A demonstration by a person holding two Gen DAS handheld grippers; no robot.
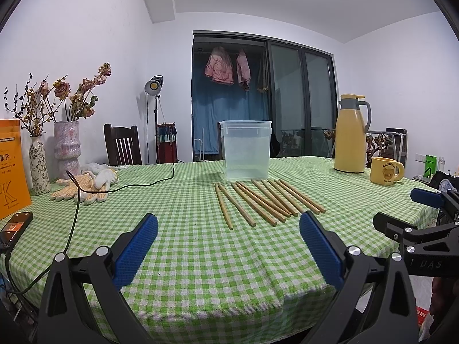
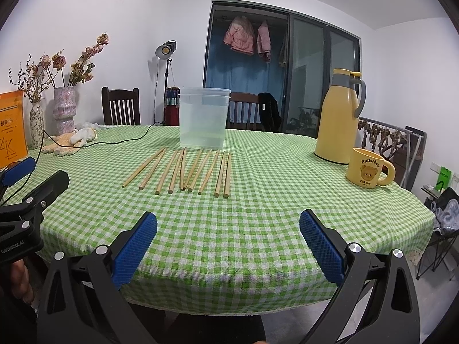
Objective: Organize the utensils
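Several wooden chopsticks [image 1: 265,200] lie side by side on the green checked tablecloth [image 1: 200,246], in front of a clear plastic container [image 1: 246,149]. They also show in the right wrist view [image 2: 183,170], with the container [image 2: 204,117] just behind them. My left gripper [image 1: 228,246] is open and empty, near the table's front edge, short of the chopsticks. My right gripper [image 2: 228,246] is open and empty at the front edge too. The right gripper shows at the right in the left wrist view [image 1: 401,215]; the left gripper shows at the left in the right wrist view [image 2: 34,177].
A yellow thermos [image 1: 351,134] and yellow mug [image 1: 385,170] stand at the back right. Two vases of dried flowers [image 1: 67,149], work gloves [image 1: 83,189], an orange book [image 1: 13,169], a phone [image 1: 14,226] and a black cable [image 1: 137,185] are on the left. Chairs stand behind the table.
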